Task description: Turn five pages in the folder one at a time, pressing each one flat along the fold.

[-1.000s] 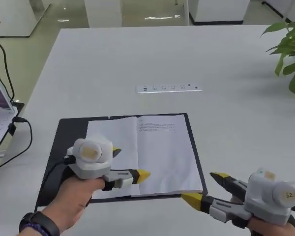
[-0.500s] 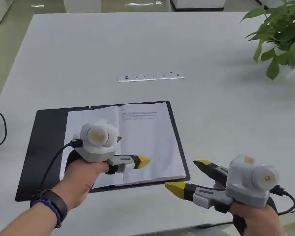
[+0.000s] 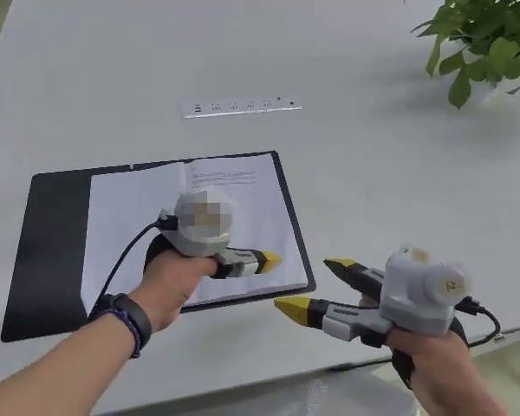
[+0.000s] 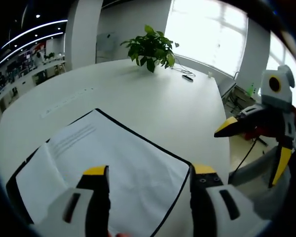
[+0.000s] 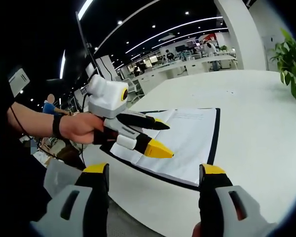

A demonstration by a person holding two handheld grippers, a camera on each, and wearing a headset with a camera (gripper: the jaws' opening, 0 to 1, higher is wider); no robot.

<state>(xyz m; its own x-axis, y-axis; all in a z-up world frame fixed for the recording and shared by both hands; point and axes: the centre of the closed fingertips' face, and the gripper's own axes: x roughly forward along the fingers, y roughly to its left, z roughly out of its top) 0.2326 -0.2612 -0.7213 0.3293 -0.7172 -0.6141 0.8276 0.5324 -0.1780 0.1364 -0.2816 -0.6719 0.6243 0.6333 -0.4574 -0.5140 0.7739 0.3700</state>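
Note:
A black folder lies open on the white table, its white right page bearing a few printed lines at the top. My left gripper hovers open over the lower right part of that page, jaws wide apart with nothing between them. My right gripper is open just off the folder's near right corner, over bare table. In the right gripper view, the folder lies ahead between my own jaws, and the left gripper is above its page.
A white power strip is set into the table beyond the folder. A green potted plant stands at the far right. The table's near edge runs just below both hands. A cable trails from the right gripper.
My head has tipped, shifting the whole picture. The left gripper has slid right across the page toward its outer edge. The right gripper stays by the folder's corner.

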